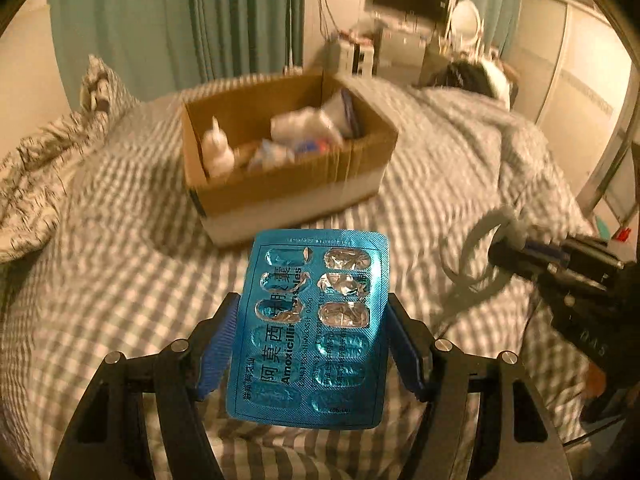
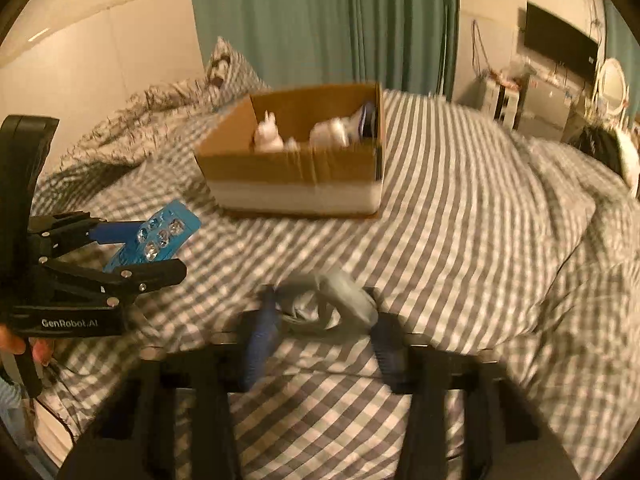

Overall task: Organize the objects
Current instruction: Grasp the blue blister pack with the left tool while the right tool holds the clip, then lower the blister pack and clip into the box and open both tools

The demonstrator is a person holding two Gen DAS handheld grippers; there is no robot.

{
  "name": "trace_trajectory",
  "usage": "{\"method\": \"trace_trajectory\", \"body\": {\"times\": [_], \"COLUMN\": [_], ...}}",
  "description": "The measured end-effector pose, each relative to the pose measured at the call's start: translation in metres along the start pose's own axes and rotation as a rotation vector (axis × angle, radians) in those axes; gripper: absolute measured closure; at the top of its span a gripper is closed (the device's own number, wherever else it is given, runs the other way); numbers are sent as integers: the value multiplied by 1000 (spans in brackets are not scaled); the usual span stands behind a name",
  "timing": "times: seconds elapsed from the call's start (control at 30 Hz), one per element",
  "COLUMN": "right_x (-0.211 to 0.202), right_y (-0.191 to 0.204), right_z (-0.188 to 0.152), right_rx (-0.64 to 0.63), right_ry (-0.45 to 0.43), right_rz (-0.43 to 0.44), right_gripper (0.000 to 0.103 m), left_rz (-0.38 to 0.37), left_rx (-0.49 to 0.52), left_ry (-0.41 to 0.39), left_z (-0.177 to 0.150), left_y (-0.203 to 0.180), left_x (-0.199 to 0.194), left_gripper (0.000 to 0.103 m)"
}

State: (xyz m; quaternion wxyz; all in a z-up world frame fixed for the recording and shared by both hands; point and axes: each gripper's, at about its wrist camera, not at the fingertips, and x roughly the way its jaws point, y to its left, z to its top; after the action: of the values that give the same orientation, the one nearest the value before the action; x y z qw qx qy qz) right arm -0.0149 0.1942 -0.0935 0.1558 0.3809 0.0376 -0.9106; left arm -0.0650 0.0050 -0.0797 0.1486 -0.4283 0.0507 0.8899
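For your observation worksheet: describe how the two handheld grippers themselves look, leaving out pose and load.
The left gripper and the right gripper each have black angular linkage frames with silver round bolts, and jaws lined with ribbed blue pads. From the right wrist view, the left unit's body carries white "GenRobot.AI" lettering, with bare fingers on its handle.

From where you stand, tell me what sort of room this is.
Most likely a bedroom. The cardboard box sits on a bed with gray checked bedding, a pillow lies at the far side, and a teal curtain and a wall-mounted TV stand behind.
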Motion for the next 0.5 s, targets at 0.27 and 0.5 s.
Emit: {"method": "trace_trajectory", "body": {"times": [0.27, 0.5], "right_x": [-11, -21], "right_y": [10, 11], "right_z": [21, 37], "right_rx": [-34, -60], "right_ry": [-18, -51], "right_rz": [-6, 3], "right_gripper": [94, 94], "left_rz": [-11, -17], "left_rx": [-5, -47], "left_ry": [-47, -67], "left_z": [19, 35], "left_y": [1, 11], "left_x": [-13, -11], "left_gripper": [32, 32]}}
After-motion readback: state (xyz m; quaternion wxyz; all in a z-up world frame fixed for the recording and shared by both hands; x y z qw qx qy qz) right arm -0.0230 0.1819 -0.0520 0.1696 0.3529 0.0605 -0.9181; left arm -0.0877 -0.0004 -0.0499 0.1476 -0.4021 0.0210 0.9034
